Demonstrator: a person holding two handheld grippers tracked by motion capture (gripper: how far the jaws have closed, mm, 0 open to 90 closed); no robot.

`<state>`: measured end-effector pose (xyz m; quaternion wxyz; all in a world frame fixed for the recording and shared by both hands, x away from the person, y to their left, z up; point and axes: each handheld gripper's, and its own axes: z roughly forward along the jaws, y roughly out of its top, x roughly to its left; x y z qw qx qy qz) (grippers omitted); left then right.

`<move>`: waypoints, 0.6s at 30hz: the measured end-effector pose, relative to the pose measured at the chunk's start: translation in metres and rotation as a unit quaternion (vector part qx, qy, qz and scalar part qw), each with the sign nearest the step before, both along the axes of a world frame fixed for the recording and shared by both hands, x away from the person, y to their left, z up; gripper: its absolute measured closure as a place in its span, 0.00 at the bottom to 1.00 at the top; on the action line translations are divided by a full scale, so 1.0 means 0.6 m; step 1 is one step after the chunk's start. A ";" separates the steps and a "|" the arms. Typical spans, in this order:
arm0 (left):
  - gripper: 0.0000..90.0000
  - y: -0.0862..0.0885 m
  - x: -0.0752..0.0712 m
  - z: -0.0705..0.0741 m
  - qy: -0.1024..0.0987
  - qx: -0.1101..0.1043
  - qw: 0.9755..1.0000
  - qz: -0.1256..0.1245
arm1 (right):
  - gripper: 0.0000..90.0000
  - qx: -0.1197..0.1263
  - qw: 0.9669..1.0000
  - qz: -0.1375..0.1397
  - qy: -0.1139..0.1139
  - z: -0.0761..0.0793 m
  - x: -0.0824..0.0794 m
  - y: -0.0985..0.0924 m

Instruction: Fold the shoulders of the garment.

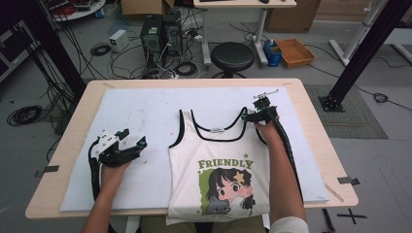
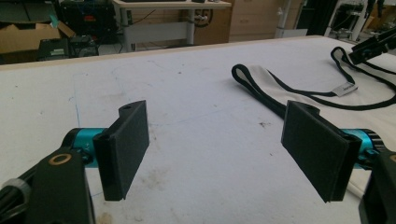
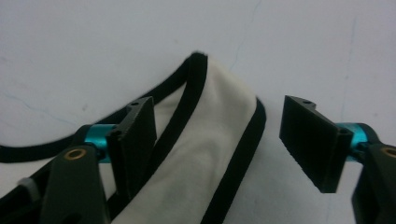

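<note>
A white tank top (image 1: 218, 160) with black trim and a "FRIENDLY" cartoon print lies flat on the white mat (image 1: 145, 109), its hem hanging over the near edge. My right gripper (image 1: 250, 115) is at the top's right shoulder strap (image 3: 224, 126). Its jaws stand open, one on either side of the strap's end, and the pads do not press on the cloth. My left gripper (image 1: 133, 137) rests open on the mat to the left of the top with nothing between its jaws (image 2: 224, 149). The top's left strap (image 2: 252, 81) lies ahead of it to the right.
The mat covers most of a light wooden table (image 1: 316, 126). Beyond the far edge stand a black stool (image 1: 232, 56), computer cases (image 1: 160, 34), loose cables and a cardboard tray (image 1: 294, 51). Black frame posts (image 1: 364, 48) rise at the right and left.
</note>
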<state>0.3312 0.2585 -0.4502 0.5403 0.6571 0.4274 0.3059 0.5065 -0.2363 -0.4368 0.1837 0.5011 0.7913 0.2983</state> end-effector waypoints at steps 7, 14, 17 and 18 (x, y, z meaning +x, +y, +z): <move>0.26 0.000 0.000 0.000 0.000 0.001 1.000 0.001 | 0.68 0.001 1.000 0.014 0.000 -0.004 0.000 0.006; 0.26 0.000 0.000 0.000 0.000 -0.002 1.000 0.001 | 0.94 -0.017 0.997 0.067 -0.029 0.008 -0.011 0.019; 0.26 0.001 0.000 0.000 0.000 -0.004 1.000 0.001 | 0.94 0.000 0.995 0.084 -0.062 0.031 -0.023 0.014; 0.26 0.000 0.000 0.000 0.000 -0.003 1.000 0.001 | 0.94 0.006 0.993 0.091 -0.076 0.040 -0.030 0.012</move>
